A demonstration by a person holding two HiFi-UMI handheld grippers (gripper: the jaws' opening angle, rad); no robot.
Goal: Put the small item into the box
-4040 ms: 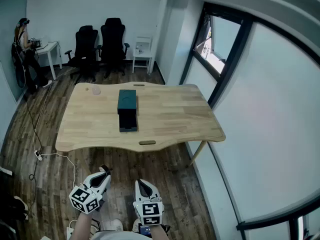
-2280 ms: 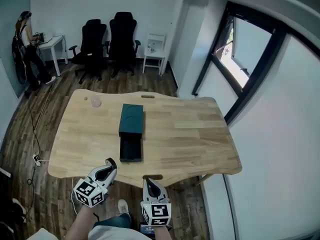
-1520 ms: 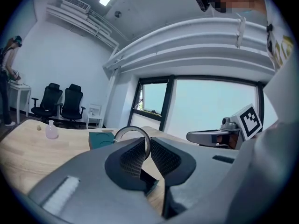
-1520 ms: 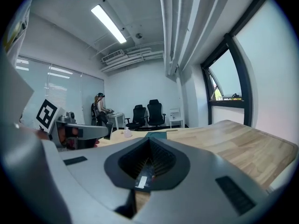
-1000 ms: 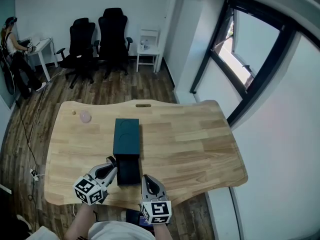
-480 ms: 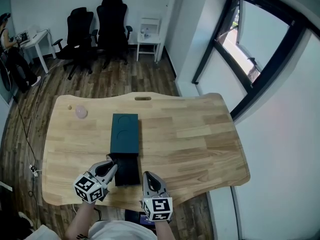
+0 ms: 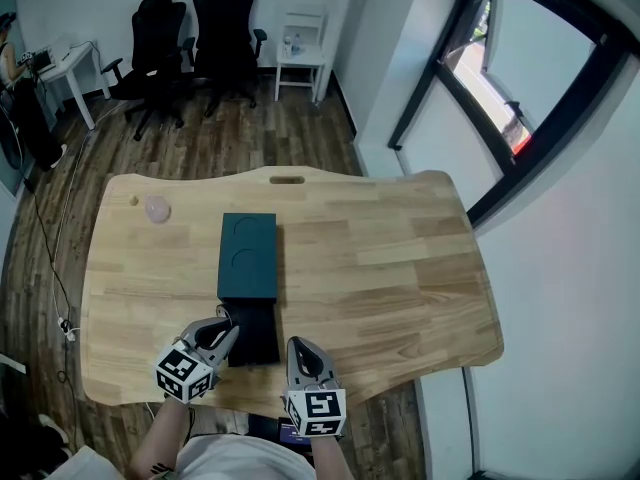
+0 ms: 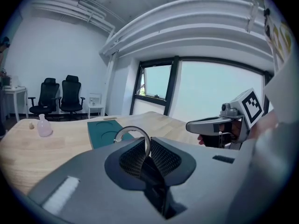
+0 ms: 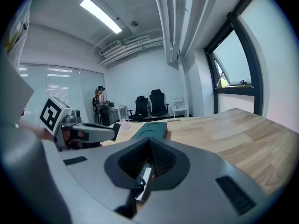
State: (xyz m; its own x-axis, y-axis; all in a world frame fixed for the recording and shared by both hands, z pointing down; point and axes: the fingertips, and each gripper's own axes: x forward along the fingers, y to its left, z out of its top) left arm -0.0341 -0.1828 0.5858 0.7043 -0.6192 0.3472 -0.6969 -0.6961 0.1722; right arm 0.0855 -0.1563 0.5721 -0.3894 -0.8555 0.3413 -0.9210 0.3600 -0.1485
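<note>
Left gripper (image 7: 222, 330) has its jaws squeezed onto a small silver ring (image 8: 131, 128). The ring stands up out of the pinch as a thin arc, seen against the dark green box (image 8: 102, 133) behind it. From above, that gripper's tip sits at the left near corner of the box's pulled-out drawer (image 7: 252, 334), close to the near edge of the wooden table (image 7: 380, 268). I cannot tell whether it touches the drawer.

The right gripper (image 7: 298, 346) is held just beside it, to the right of the drawer, near the same table edge. Its jaws (image 9: 150, 148) are drawn together. A thin pale sliver shows low between them, too small to say what it is.

The closed part of the box (image 7: 247, 255) lies lengthwise toward the far side of the table, with two round hollows in its top. A small pinkish bottle (image 7: 157, 208) stands well apart from it near the far left corner. Beyond the table are two black office chairs (image 7: 190, 18) and a white stool (image 7: 303, 53).
</note>
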